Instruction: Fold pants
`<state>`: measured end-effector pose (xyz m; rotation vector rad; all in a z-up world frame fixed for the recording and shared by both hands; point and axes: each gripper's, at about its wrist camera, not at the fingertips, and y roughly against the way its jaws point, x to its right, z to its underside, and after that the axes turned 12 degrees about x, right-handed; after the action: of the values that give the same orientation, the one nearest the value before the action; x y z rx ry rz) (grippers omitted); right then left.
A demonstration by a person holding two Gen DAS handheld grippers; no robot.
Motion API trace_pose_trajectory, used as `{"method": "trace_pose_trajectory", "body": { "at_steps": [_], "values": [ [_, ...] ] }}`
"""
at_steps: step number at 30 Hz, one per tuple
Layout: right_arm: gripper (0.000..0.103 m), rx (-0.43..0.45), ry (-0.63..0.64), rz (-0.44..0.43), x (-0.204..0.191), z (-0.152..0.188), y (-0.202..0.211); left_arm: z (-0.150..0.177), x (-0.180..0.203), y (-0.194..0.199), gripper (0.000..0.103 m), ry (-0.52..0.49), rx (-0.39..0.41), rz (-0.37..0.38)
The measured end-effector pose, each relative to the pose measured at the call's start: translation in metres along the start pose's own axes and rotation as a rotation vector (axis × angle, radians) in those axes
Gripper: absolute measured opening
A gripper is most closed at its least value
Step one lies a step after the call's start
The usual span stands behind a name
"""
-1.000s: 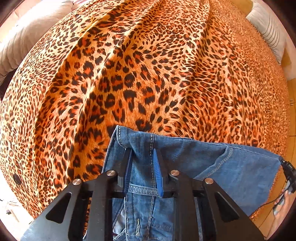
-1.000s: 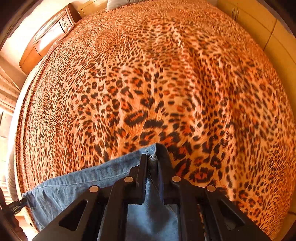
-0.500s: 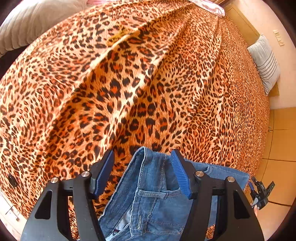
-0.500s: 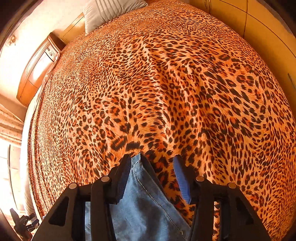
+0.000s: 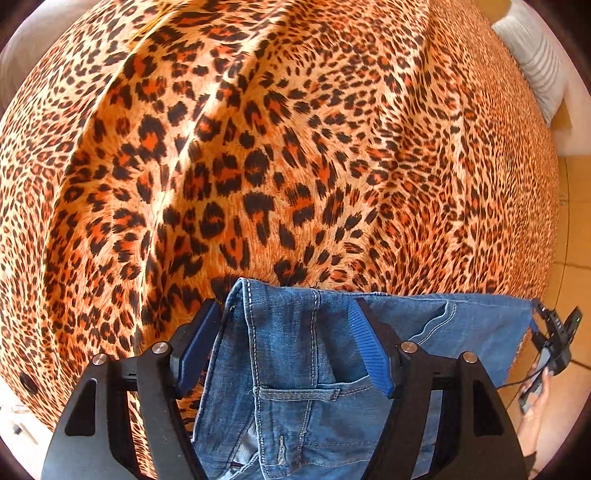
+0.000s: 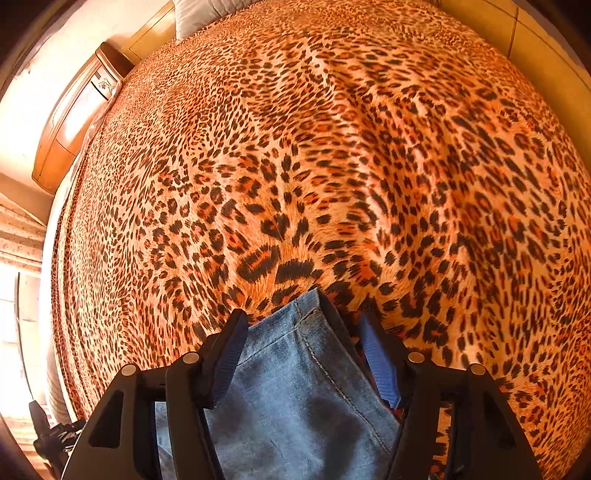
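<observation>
Left wrist view: left tool (image 5: 284,328) is spread wide, blue pads (image 5: 371,349) either side of the jeans (image 5: 295,354) waistband corner, not pinching it. Left pad sits just off the denim edge over the bedspread, right pad lies over the denim. Jeans lie flat along the near edge of the bed, on the leopard-print bedspread (image 5: 277,155), running rightward to the far denim corner, where the right tool (image 5: 556,338) shows small at the bed's near right edge. Striped pillow (image 5: 535,62) at the far right corner.

Right wrist view: right tool (image 6: 303,345) also spread, jaws apart around a jeans corner (image 6: 306,387) with a stitched seam; no clamp on the cloth. Bedspread (image 6: 332,166) wrinkled beyond. Wooden headboard (image 6: 74,122) at the far left, pillow (image 6: 195,11) beside it.
</observation>
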<state>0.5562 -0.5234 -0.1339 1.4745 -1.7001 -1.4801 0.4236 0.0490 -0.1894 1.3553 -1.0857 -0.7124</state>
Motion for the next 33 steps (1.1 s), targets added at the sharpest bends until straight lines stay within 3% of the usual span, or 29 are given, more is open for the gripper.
{"method": "trace_pose_trajectory", "body": {
  "at_steps": [2,4,5,6,8,9,10,14,21,29,32,33],
  "values": [
    [0.074,0.009,0.032,-0.005,-0.008,0.003,-0.003,0.001,0.017,-0.006,0.075,-0.071,-0.015,-0.023],
    [0.074,0.003,0.100,0.017,-0.019,0.006,-0.006,0.004,0.032,-0.009,0.075,-0.130,-0.036,-0.013],
    [0.069,0.001,0.146,0.041,-0.028,0.009,-0.008,0.005,0.039,-0.010,0.073,-0.150,-0.042,-0.001],
    [0.063,0.002,0.187,0.071,-0.034,0.013,-0.009,0.006,0.046,-0.009,0.069,-0.170,-0.039,0.001],
    [0.035,0.001,0.223,0.091,-0.039,0.019,-0.006,0.011,0.061,-0.008,0.043,-0.231,-0.015,-0.042],
    [0.020,0.001,0.218,0.073,-0.039,0.021,-0.003,0.013,0.067,-0.008,0.039,-0.264,-0.013,-0.053],
    [0.016,0.001,0.213,0.056,-0.040,0.023,0.000,0.015,0.075,-0.006,0.032,-0.290,-0.001,-0.068],
    [0.014,0.043,0.261,0.067,-0.046,0.033,0.020,0.037,0.103,0.011,0.016,-0.416,0.093,-0.146],
    [0.013,0.140,0.255,0.019,-0.040,0.048,0.079,0.085,0.139,0.054,0.016,-0.508,0.268,-0.197],
    [0.013,0.241,0.223,-0.027,-0.016,0.089,0.169,0.139,0.113,0.134,0.016,-0.509,0.442,-0.201],
    [0.013,0.271,0.193,-0.053,-0.003,0.109,0.202,0.132,0.085,0.146,0.016,-0.514,0.495,-0.196],
    [0.013,0.283,0.180,-0.064,0.003,0.118,0.213,0.144,0.079,0.155,0.016,-0.516,0.515,-0.190]
  ]
}}
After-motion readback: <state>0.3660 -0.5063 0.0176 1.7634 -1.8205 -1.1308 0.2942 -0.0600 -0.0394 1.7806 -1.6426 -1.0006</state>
